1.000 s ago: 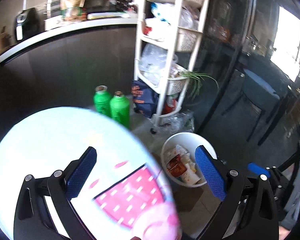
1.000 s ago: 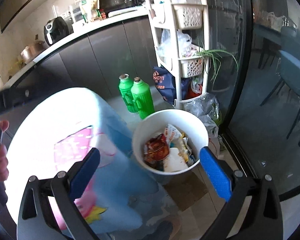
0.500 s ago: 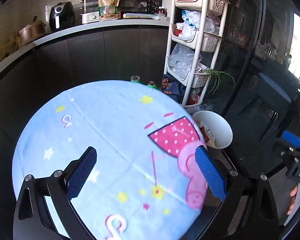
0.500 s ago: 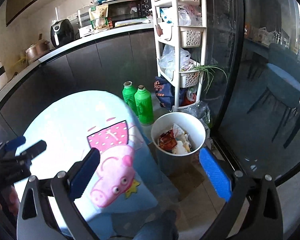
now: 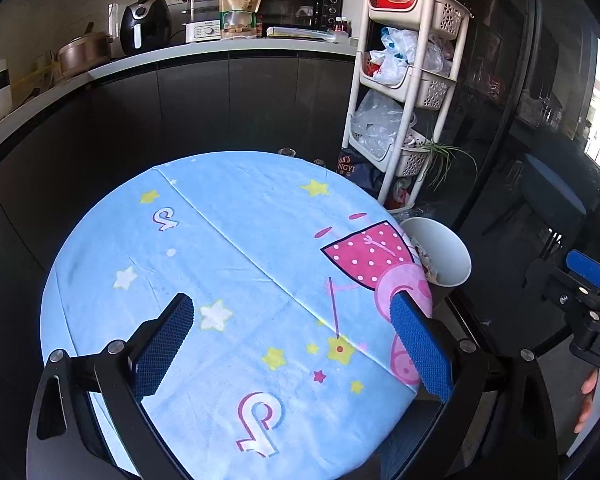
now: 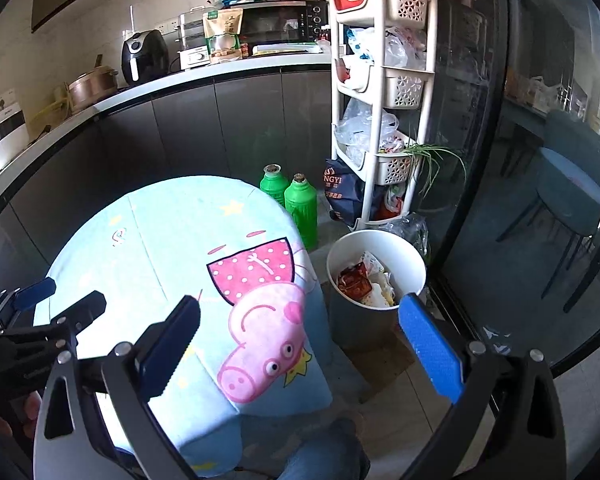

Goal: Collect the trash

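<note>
A white bin (image 6: 376, 268) holding wrappers and paper trash (image 6: 364, 284) stands on the floor right of a round table with a blue cartoon cloth (image 5: 236, 264). The bin also shows in the left wrist view (image 5: 446, 252). My left gripper (image 5: 296, 348) is open and empty above the near half of the table. My right gripper (image 6: 304, 352) is open and empty, raised over the table's right edge near the bin. The left gripper shows at the left of the right wrist view (image 6: 48, 304), and the right gripper at the right of the left wrist view (image 5: 580, 280). No loose trash shows on the cloth.
Two green bottles (image 6: 296, 204) stand on the floor behind the table. A white tiered rack (image 6: 384, 92) with bags stands by a glass door (image 6: 500, 160). A dark counter (image 5: 180, 92) with appliances runs along the back. A blue chair (image 6: 568, 192) is behind the glass.
Both grippers have risen and pulled back from the bin. The table top now fills more of both views. Both stay open and empty.
</note>
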